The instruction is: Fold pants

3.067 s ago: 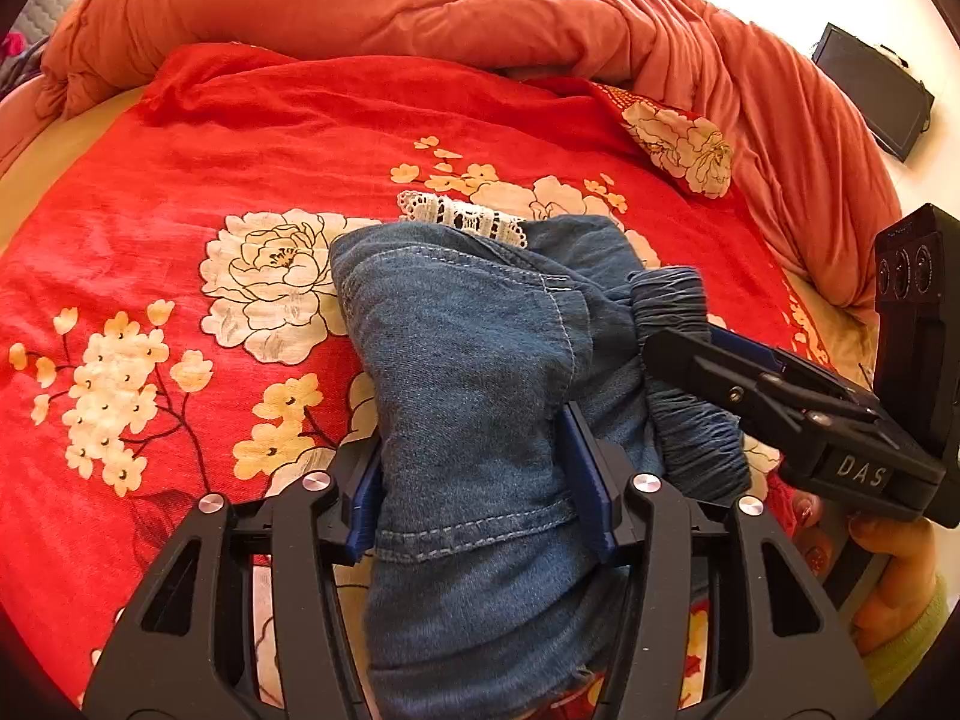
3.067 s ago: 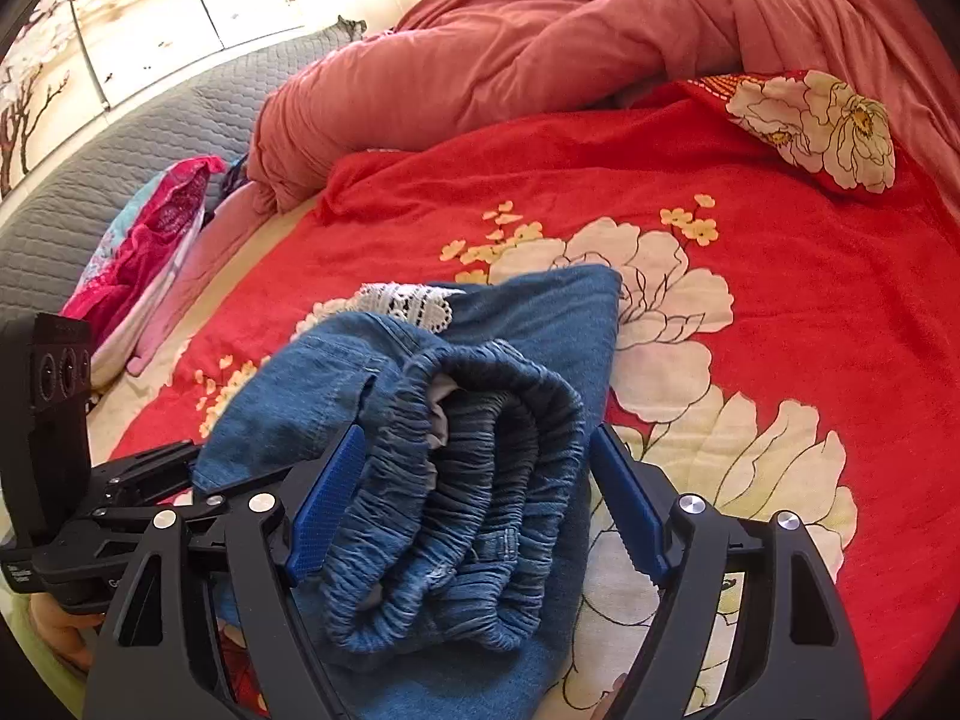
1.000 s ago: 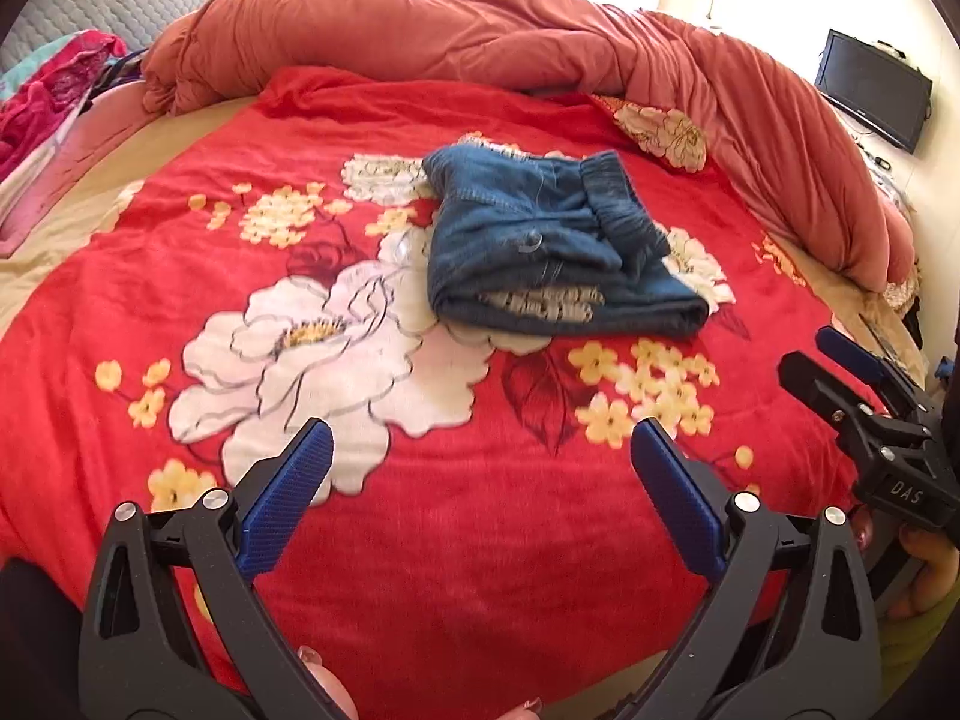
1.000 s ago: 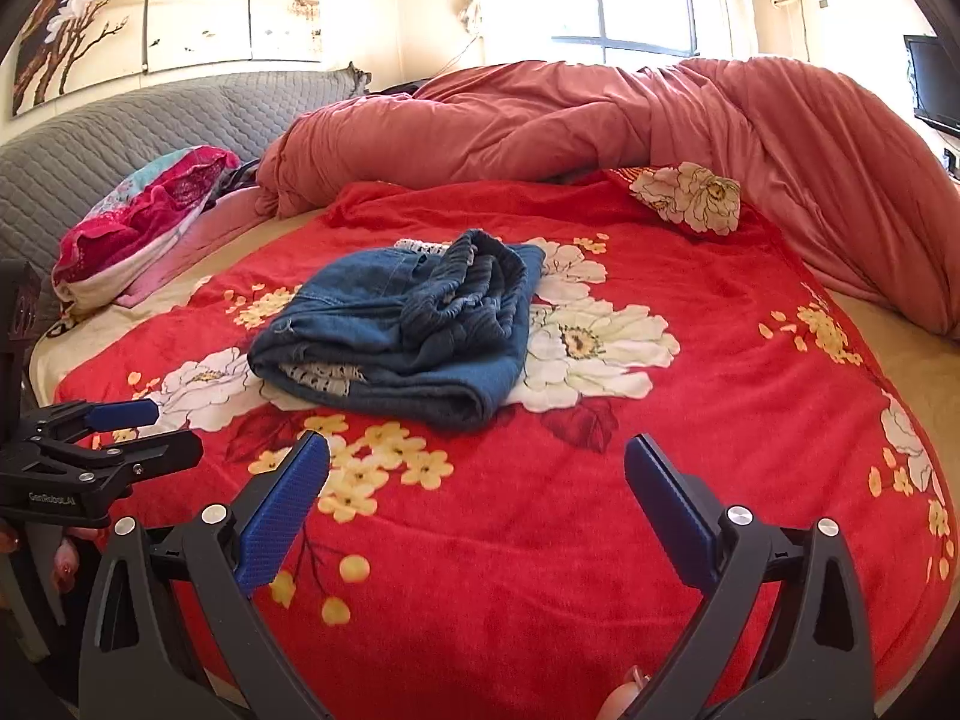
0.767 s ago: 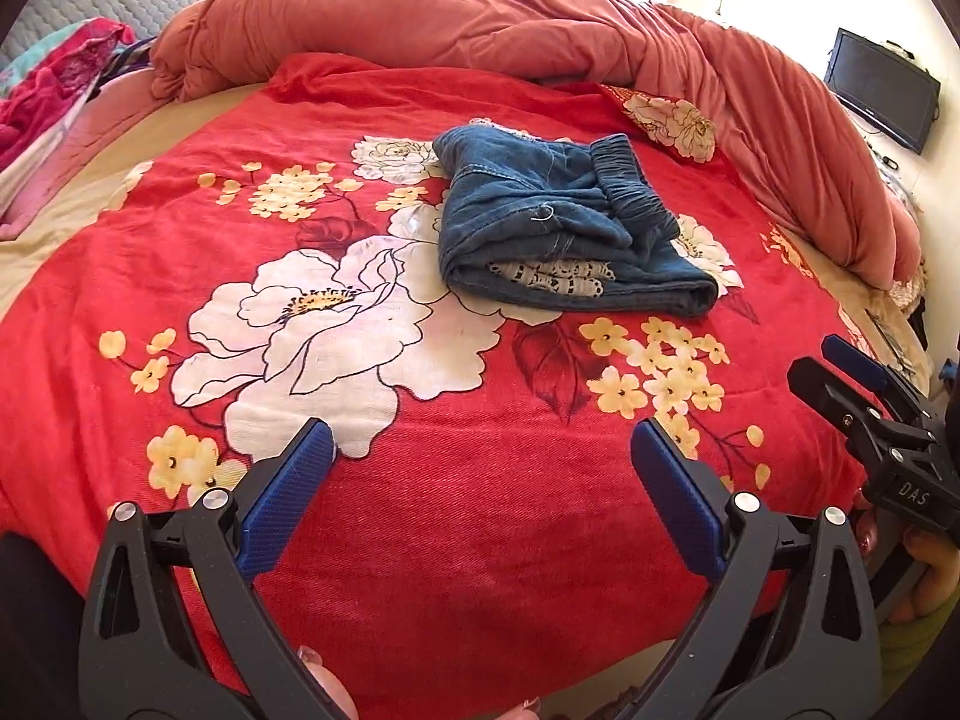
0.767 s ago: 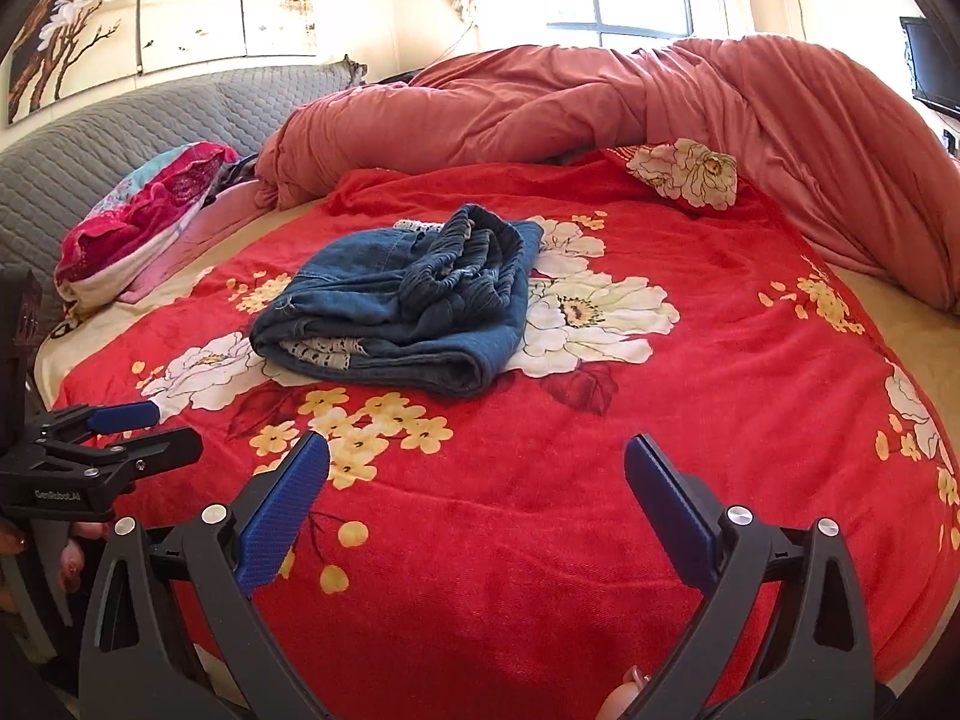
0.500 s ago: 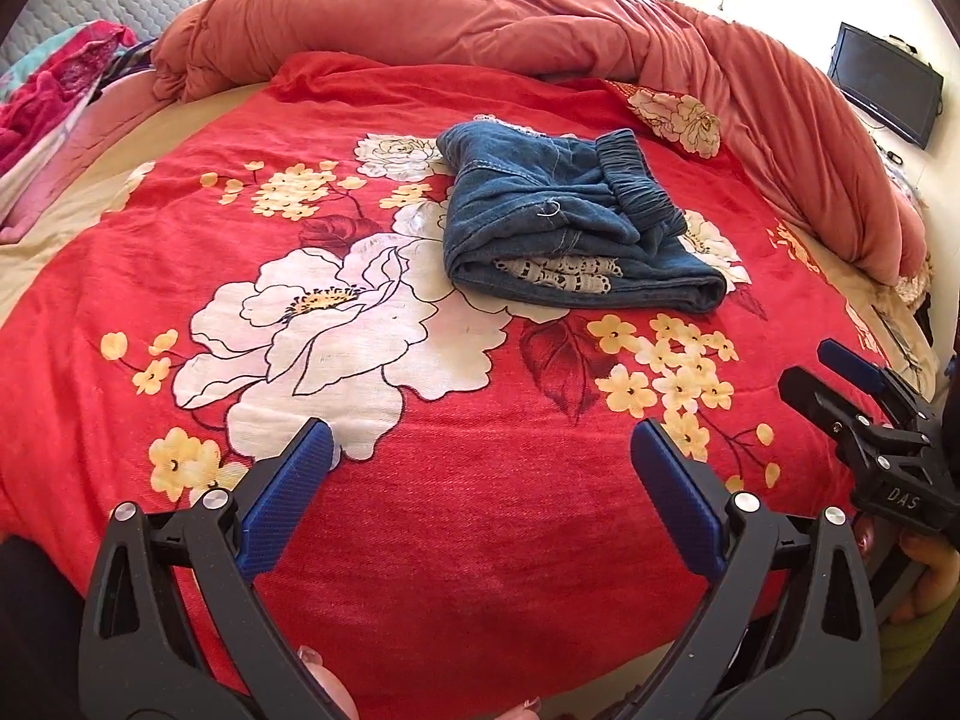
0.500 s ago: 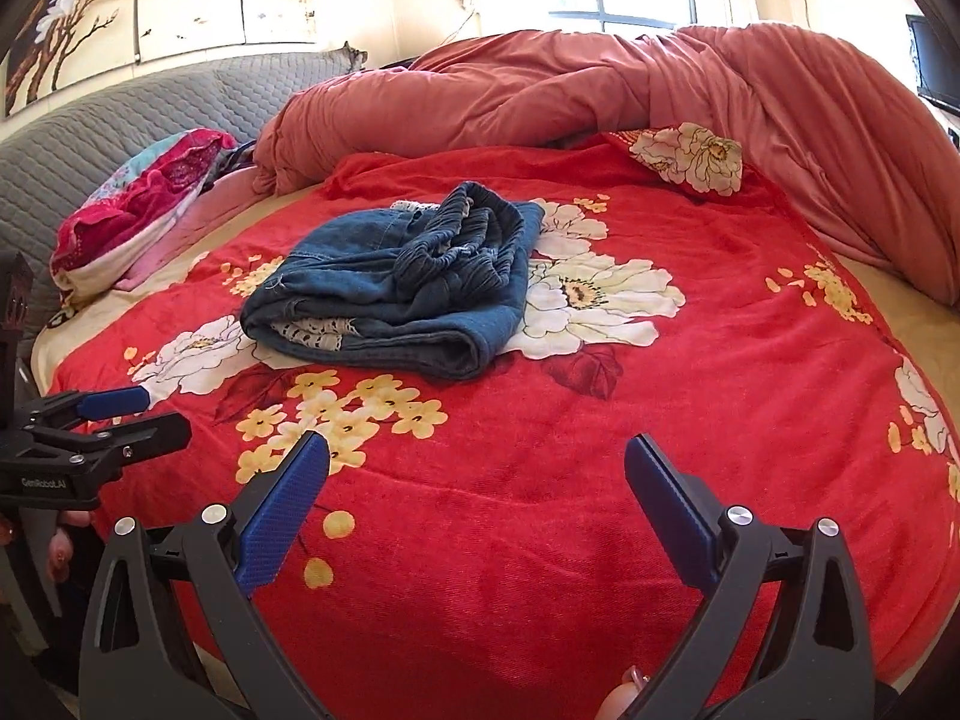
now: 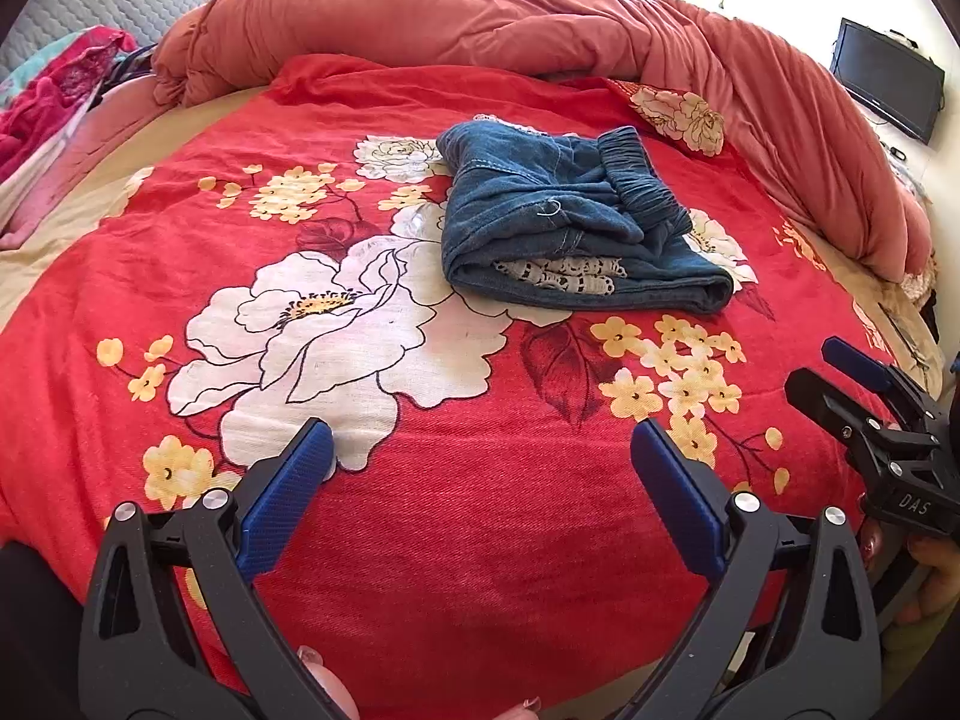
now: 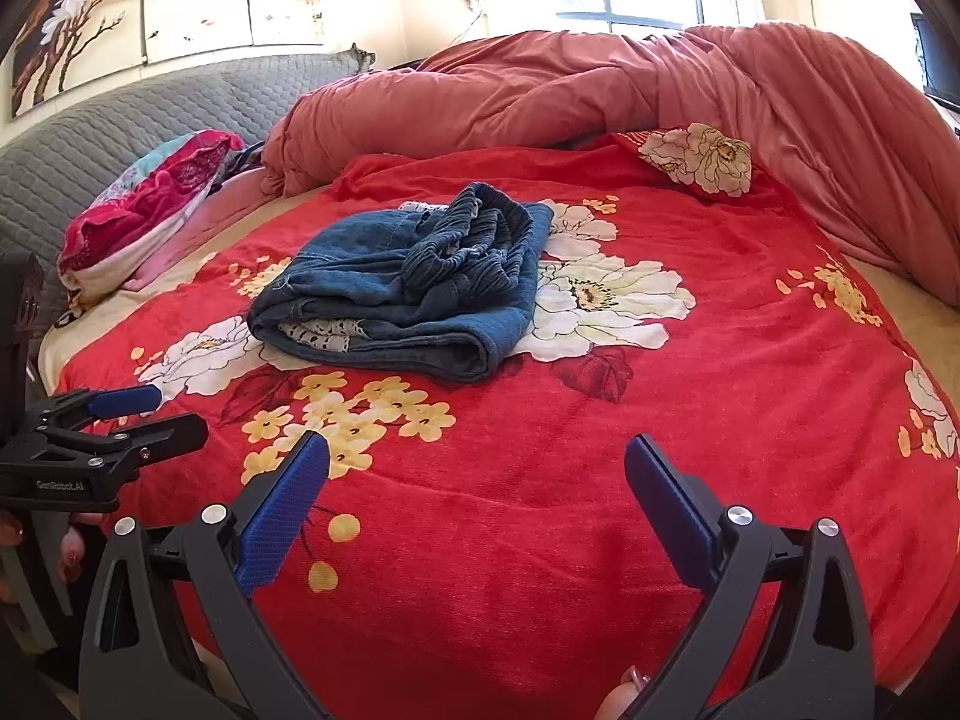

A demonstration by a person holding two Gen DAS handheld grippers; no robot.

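Observation:
The blue denim pants (image 9: 564, 222) lie folded in a thick bundle on the red floral blanket (image 9: 420, 480), with white lace trim showing at the near edge and the elastic waistband on top. They also show in the right wrist view (image 10: 408, 282). My left gripper (image 9: 480, 456) is open and empty, held back over the blanket's near edge, well short of the pants. My right gripper (image 10: 474, 468) is open and empty, likewise back from the pants. Each gripper shows at the side of the other's view: the right one (image 9: 864, 384), the left one (image 10: 120, 414).
A salmon-pink duvet (image 9: 540, 18) is bunched along the far side and right of the bed. A pink and teal cloth pile (image 10: 144, 198) lies at the left by the grey quilted headboard (image 10: 90, 138). A dark TV (image 9: 888, 78) hangs at the far right.
Both grippers were closed around the folded pants three seconds ago; they let go and pulled back to the bed's near edge. In the last second they barely moved.

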